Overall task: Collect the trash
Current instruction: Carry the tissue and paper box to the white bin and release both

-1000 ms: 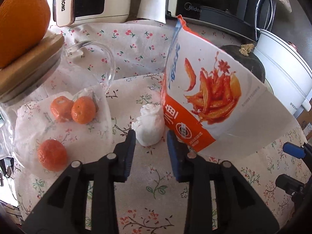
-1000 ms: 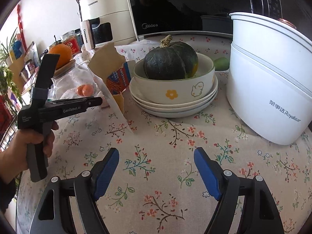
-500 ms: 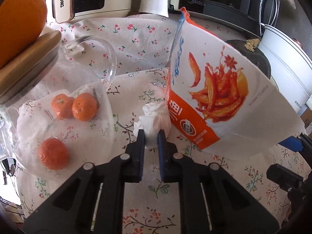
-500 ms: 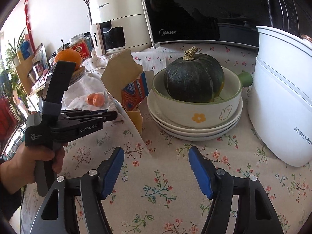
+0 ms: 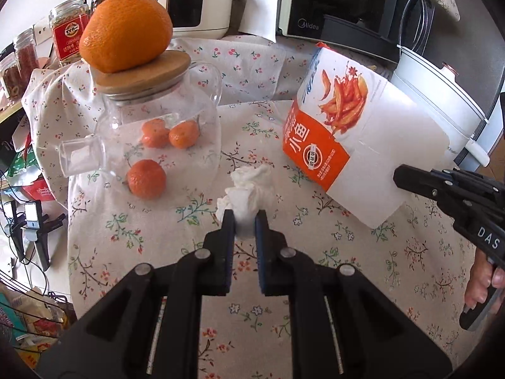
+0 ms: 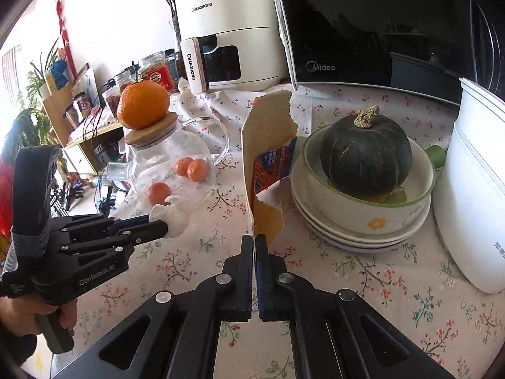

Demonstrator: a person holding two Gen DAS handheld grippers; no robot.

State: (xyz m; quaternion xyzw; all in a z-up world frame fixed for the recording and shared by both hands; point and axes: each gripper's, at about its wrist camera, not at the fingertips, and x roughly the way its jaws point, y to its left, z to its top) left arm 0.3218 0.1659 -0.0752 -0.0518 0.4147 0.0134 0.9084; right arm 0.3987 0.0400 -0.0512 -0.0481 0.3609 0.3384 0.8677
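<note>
The left gripper is clamped on the tissue wad, just off the table. To its right stands the torn box, its long axis upright. The right gripper, nearer, pinches the box's lower edge.

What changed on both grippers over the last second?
The left gripper has closed on the crumpled tissue and lifted it off the tablecloth. The right gripper has just closed on the lower edge of the torn snack box. The glass teapot, oranges and squash bowl stayed put.
</note>
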